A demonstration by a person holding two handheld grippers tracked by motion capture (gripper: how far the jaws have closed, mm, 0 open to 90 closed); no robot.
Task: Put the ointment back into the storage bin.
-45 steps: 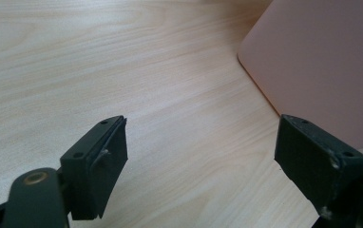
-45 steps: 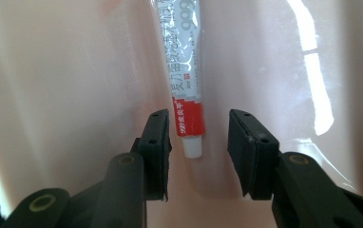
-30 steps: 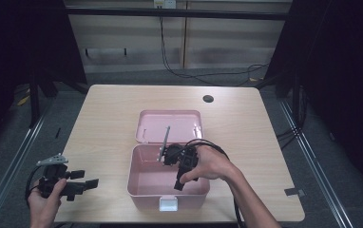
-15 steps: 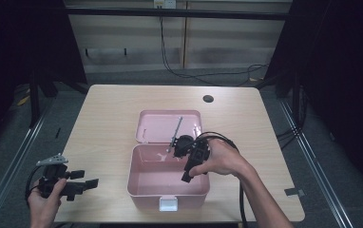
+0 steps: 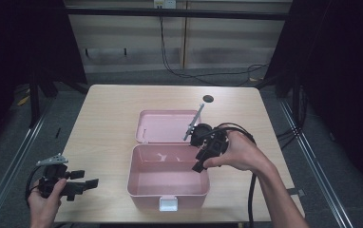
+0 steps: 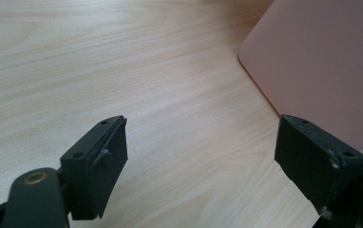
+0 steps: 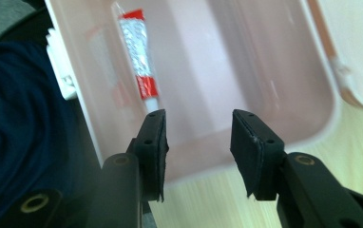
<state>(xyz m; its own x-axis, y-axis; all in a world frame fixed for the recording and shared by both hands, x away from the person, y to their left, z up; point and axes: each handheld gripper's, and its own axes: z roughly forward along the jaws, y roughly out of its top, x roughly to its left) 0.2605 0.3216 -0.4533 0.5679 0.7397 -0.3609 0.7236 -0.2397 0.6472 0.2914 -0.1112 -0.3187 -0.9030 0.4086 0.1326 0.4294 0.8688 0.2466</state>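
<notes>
The pink box (image 5: 167, 178) stands open near the front edge of the table (image 5: 108, 114), about midway along it, its lid (image 5: 163, 126) laid back flat toward the table's middle. In the right gripper view a red-and-white tube (image 7: 139, 61) lies on the box floor, close along 1 long wall; its print is too blurred to read, and its lower end is partly cut off by a jaw. From the high view the tube is only a pale smear inside the box, hard to make out.

The right gripper (image 5: 199, 159) hangs over the box's right rim, held in a hand (image 5: 239, 152) that wraps its body and covers much of it. Its jaws have just been opening; in its own view the 2 pads (image 7: 156, 142) stand apart with nothing between them, released, the tube lying beyond them and untouched. A dark blue sleeve or garment fills the left edge of that view, blurred.

The left gripper (image 5: 82, 184) rests low at the front left corner of the table, well apart from the box. Its jaws are spread wide over bare wood, grasping nothing. A pink wall of the box (image 6: 322, 66) shows at the upper right of the left gripper view, cut off by the frame.

A small dark round spot (image 5: 208, 99) sits near the far edge; what it is cannot be told.
</notes>
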